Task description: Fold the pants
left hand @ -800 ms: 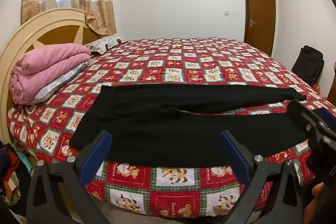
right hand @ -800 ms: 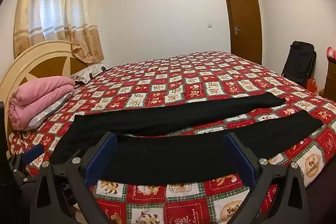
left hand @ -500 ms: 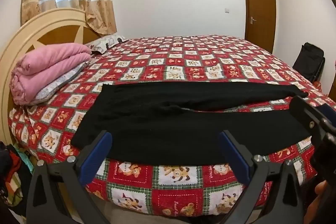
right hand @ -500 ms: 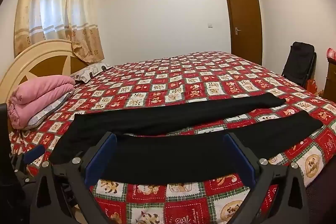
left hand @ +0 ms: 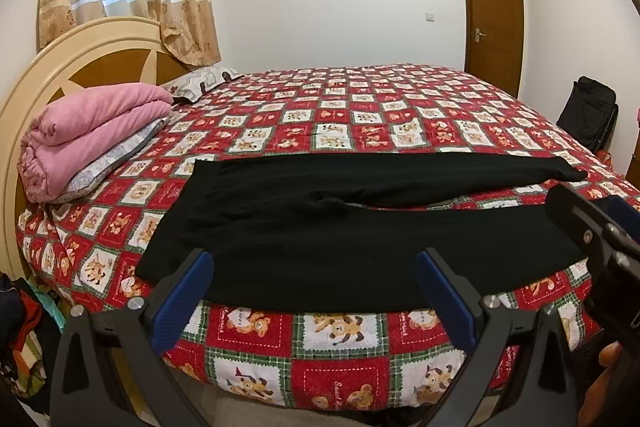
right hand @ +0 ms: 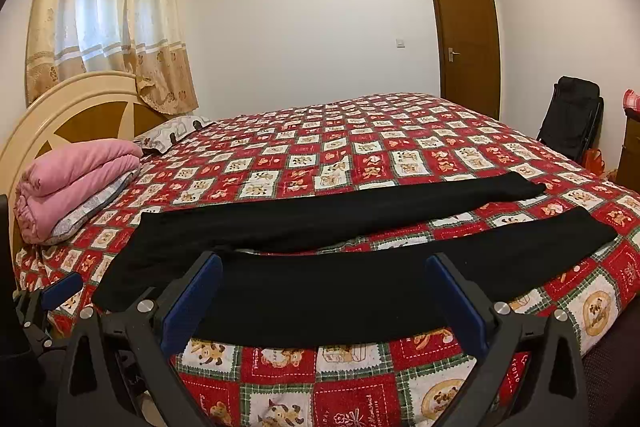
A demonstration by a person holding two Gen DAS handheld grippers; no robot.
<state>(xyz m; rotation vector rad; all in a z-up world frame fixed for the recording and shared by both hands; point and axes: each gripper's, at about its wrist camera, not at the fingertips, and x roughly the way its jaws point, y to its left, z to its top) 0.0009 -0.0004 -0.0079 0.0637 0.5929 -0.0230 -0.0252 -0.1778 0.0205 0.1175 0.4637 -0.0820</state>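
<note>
The left gripper (left hand: 314, 291) has its two blue-padded fingers (left hand: 182, 301) spread wide apart. Nothing sits between the pads and neither pad touches cloth. Beyond the fingertips, the pants (left hand: 340, 227) lie flat and unfolded on the bed (left hand: 340, 351), close to its near edge. The waist end lies past the left finger, toward the headboard (left hand: 80, 67). The two legs run out past the right finger, with a narrow wedge of red patterned cover showing between them.

The right gripper (right hand: 324, 295) is likewise fully spread, with a wide gap between its blue pads (right hand: 192, 303). It grips nothing and hangs just short of the bed edge. The near leg of the pants (right hand: 360, 291) spans the whole gap between the fingers in that view. The far leg lies farther beyond the fingertips, angled away toward the right.

In the left wrist view, part of the right gripper (left hand: 600, 239) shows beside the right finger, above the leg ends. In the right wrist view, part of the left gripper (right hand: 48, 295) shows beside the left finger, near the waist end.

A folded pink blanket (left hand: 88, 131) rests well beyond the left finger, against the headboard. A brown door (right hand: 468, 39) and a black bag (right hand: 572, 119) stand far beyond the right finger.
</note>
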